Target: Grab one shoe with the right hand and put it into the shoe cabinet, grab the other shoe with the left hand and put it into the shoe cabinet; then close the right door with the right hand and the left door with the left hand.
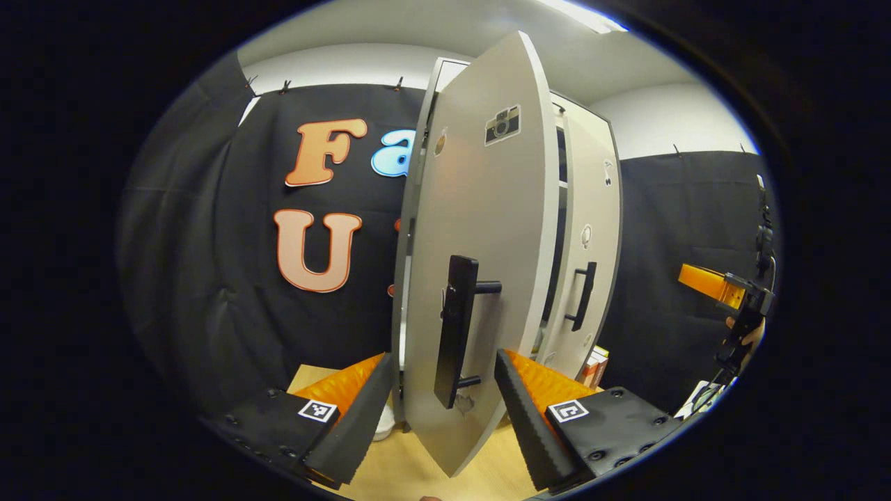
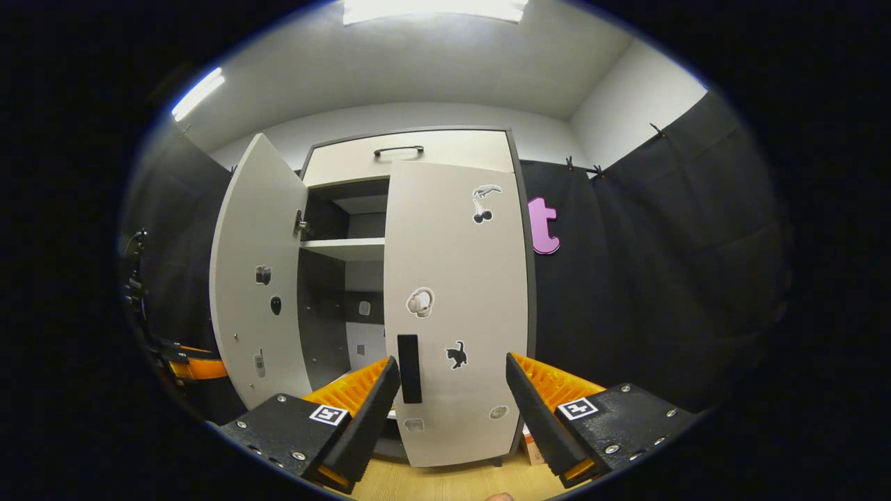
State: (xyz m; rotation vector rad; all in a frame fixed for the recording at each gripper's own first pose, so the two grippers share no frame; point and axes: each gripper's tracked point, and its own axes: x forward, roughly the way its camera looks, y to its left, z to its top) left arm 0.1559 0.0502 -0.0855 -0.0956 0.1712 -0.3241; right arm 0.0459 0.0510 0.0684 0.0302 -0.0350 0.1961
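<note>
The pale shoe cabinet (image 2: 411,149) stands against the black wall. Its left door (image 1: 480,229) hangs half open, swung out toward me, and carries a black bar handle (image 1: 456,330). My left gripper (image 1: 443,356) is open, its fingers either side of that door's lower part and handle without pressing on it. The right door (image 2: 456,278) lies flat against the cabinet front, its black handle (image 2: 409,369) just beyond my open right gripper (image 2: 452,359). A small white shape (image 1: 383,424) sits low behind the left door; I cannot tell what it is.
Inside, a shelf (image 2: 341,247) and a dark interior show through the open left half. The floor (image 1: 418,466) is light wood. Small boxes (image 1: 595,365) stand by the cabinet's right foot. The other gripper (image 1: 731,292) hangs far right in the left gripper view.
</note>
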